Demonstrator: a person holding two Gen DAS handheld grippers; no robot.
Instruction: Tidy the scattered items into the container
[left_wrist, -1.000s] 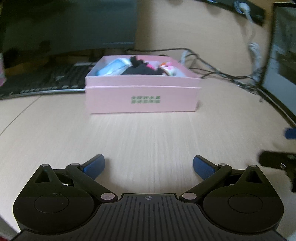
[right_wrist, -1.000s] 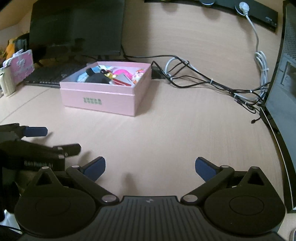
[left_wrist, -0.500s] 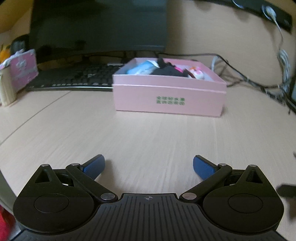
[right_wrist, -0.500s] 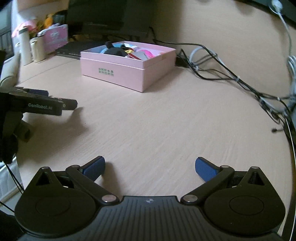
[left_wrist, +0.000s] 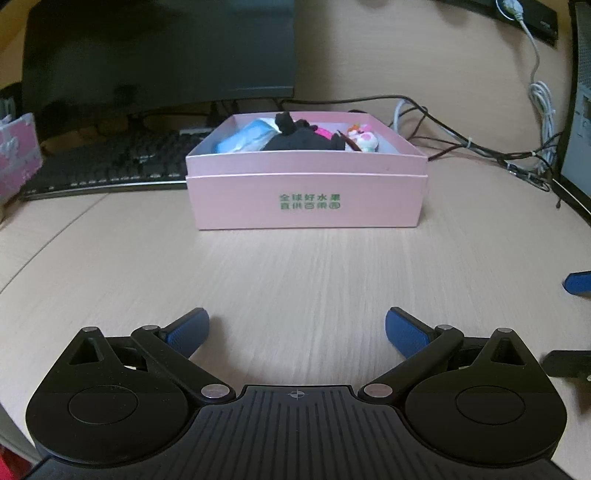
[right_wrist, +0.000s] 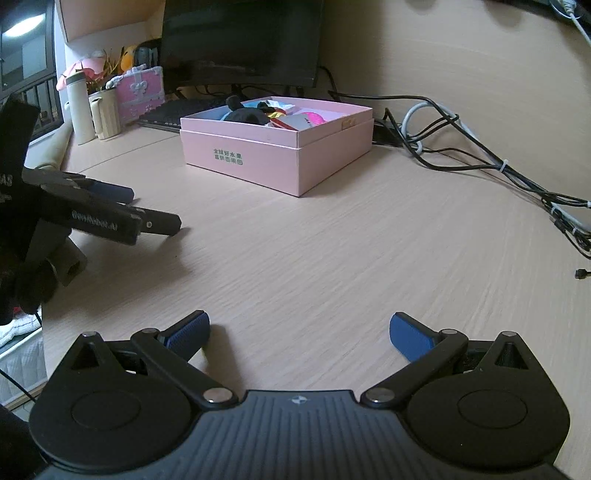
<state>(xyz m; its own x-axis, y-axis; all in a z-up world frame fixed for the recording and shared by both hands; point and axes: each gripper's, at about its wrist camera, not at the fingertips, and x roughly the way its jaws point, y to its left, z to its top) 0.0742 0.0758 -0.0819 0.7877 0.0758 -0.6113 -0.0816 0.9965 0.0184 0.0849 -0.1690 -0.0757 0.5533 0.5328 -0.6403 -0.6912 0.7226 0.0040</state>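
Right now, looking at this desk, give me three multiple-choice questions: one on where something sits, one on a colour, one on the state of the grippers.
1. Where is the keyboard?
A. behind the box, to its left, under the monitor
B. inside the box
C. on top of the cables

2. What colour is the box?
A. blue
B. pink
C. white

3. How are the left gripper and right gripper?
A. both shut on items
B. one holding a toy
C. both open, holding nothing

Answers: 1 A, it lies along the desk beyond the box's left corner. 2 B, pink walls with green print. 3 C, fingers are spread over bare desk.
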